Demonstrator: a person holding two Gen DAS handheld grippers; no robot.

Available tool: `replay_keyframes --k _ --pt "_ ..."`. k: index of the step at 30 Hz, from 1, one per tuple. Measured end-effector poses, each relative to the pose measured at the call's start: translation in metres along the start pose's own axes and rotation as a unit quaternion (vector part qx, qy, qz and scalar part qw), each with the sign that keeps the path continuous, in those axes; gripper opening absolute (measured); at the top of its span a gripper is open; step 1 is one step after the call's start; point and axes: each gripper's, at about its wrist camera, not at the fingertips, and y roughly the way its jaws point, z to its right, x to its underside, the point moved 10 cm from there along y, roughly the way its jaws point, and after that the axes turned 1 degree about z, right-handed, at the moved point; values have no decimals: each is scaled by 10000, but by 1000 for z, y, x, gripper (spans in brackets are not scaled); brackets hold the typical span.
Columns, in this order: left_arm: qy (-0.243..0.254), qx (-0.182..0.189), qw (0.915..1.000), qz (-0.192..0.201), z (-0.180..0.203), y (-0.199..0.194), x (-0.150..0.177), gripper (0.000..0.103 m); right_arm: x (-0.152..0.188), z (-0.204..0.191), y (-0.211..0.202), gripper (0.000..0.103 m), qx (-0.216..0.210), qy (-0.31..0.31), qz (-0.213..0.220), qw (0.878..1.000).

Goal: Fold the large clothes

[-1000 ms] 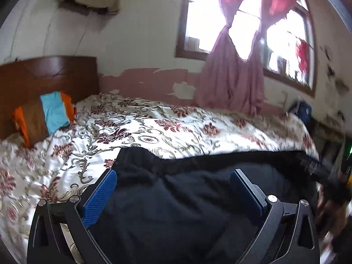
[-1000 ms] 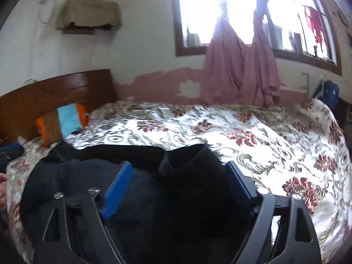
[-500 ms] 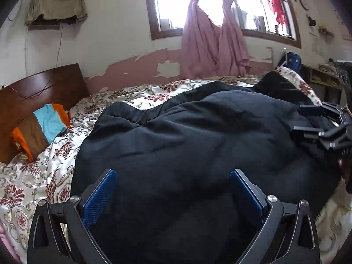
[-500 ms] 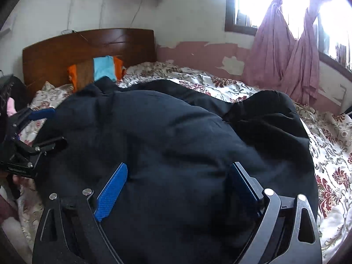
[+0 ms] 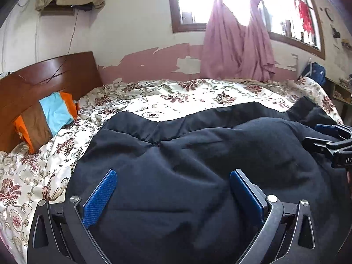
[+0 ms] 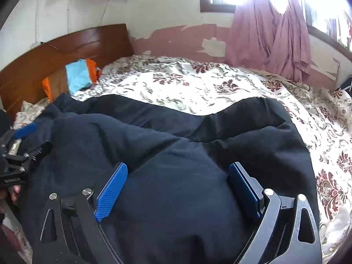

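A large black garment (image 5: 198,145) lies spread and puffy on the near half of the bed, its far hem folded over; the right wrist view shows it too (image 6: 154,136). My left gripper (image 5: 172,173) hovers over its left part, open wide, blue pads apart, with the cloth bulging below and between them, not pinched. Over the right part my right gripper (image 6: 178,166) stands just as wide, nothing clamped. Each gripper shows at the edge of the other's view: the right one (image 5: 330,140), the left one (image 6: 19,145), whose jaws I cannot make out there.
The bed carries a cream bedspread with red flowers (image 5: 198,94). A wooden headboard (image 5: 44,79) and an orange, brown and blue pillow (image 5: 48,118) are at the left. Pink curtains (image 5: 237,44) hang at the window; a blue bag (image 5: 316,72) sits far right.
The garment, billowed high half a second ago, has sunk flatter onto the bed, uncovering more bedspread behind it. Both grippers have come down with it, still wide apart.
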Motion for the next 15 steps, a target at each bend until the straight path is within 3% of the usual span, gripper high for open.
replay_keyframes --k 10,12,15 --pt "-58 -999 9944 -349 -39 48 -18 103 -26 18 33 90 609 -544 -117 9966" --pt "-400 -851 9935 -636 -49 62 -11 103 -28 21 39 91 564 -473 -157 9972" --pt "-758 -587 9928 -722 -57 69 -5 103 -28 25 49 94 412 -316 -198 9985"
